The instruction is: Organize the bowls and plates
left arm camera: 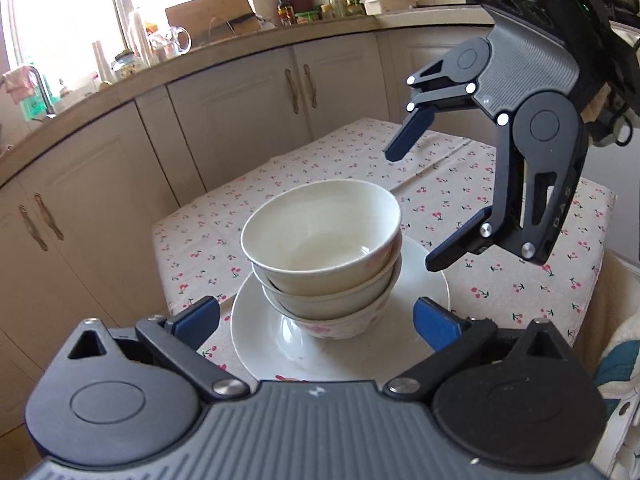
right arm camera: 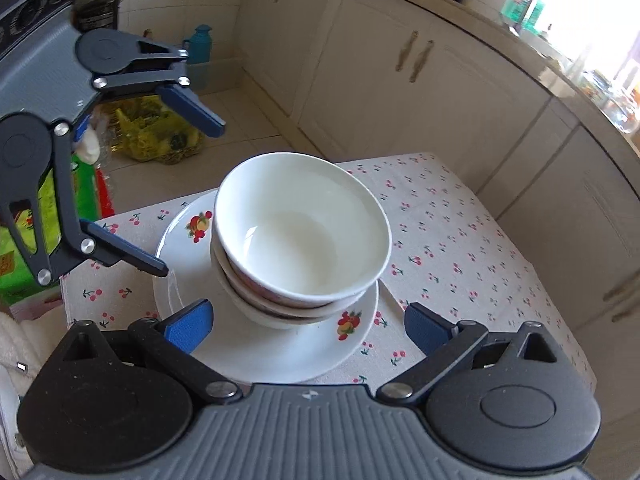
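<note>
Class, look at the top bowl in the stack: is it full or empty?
Empty. The top bowl shows its bare white inside down to the bottom in both views, nothing in it. It sits nested upright on the bowls below, on the plate.

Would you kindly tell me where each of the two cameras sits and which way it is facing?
Left wrist: sits on the left hand-held gripper, looking along its open fingers at the bowl stack on the plate; the right hand-held gripper shows opposite.
Right wrist: sits on the right hand-held gripper, facing the same stack from the other side; the left one shows.
Shared: bowls, plate, cherry-print tablecloth, cabinets.
</note>
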The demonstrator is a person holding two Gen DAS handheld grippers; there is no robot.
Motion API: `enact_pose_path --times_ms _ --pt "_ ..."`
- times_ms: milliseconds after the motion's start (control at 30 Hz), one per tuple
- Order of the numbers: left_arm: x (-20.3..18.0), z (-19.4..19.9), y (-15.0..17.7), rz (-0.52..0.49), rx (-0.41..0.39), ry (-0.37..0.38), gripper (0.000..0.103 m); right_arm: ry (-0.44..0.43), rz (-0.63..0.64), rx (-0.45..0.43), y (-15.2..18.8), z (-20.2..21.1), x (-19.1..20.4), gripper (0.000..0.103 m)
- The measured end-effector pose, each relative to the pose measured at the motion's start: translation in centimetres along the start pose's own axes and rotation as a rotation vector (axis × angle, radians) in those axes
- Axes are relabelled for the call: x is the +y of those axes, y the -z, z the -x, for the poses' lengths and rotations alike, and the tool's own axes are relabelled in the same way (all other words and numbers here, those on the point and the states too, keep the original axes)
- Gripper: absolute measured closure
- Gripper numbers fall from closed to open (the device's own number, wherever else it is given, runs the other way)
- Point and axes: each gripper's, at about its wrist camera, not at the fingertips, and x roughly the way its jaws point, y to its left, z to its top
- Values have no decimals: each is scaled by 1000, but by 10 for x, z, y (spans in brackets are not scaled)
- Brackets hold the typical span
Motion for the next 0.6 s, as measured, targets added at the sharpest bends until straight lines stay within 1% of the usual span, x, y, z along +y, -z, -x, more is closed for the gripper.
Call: enact_pose_path --times_ms 67,167,233,300,333,433,533,600 --pt "-9 8 -1 28 -20 -34 1 45 -85 1 5 12 1 0" --pt "-22 19 -4 100 -48 -99 1 116 -218 -28 19 29 3 0" --pt "-30 27 -7 193 -60 -152 1 170 -318 -43 31 37 7 0" --pt "-38 33 -12 272 -33 -179 1 221 -432 -35 42 42 12 0" --pt "-43 39 -14 314 -30 -199 1 237 -486 -39 48 45 15 0" --pt "-57 52 -16 399 -38 -248 1 278 -639 -63 67 57 23 0" --pt "-65 56 -18 428 -10 -307 1 329 -755 -92 88 73 31 0" --pt "-74 63 -19 409 -9 -331 1 359 -772 -84 95 81 40 0"
